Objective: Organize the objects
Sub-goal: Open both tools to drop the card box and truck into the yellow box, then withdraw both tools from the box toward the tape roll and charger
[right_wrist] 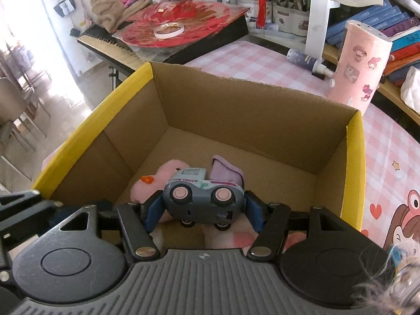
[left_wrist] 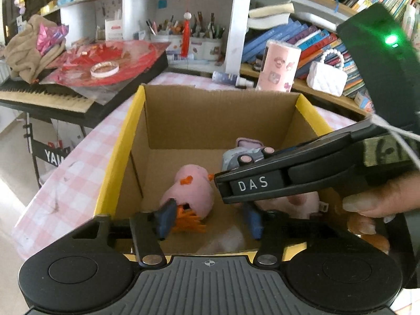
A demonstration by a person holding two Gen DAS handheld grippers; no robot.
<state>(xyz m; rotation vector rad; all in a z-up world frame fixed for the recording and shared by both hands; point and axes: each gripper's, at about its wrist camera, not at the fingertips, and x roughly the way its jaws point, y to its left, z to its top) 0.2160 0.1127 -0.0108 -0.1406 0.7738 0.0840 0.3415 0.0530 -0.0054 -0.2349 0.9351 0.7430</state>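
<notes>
Holding the toy truck (right_wrist: 203,197) pinched in our right gripper (right_wrist: 202,211) over the cardboard box (right_wrist: 262,120); our left gripper (left_wrist: 210,220) gapes, empty, pink plush (left_wrist: 193,191) lying on the box floor near its front wall.

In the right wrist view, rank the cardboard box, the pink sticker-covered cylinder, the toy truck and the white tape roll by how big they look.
1. cardboard box, by far the largest
2. pink cylinder
3. toy truck, though it sits close to the camera in the right tongs, so it may look oversized
4. white tape roll, far off
</notes>
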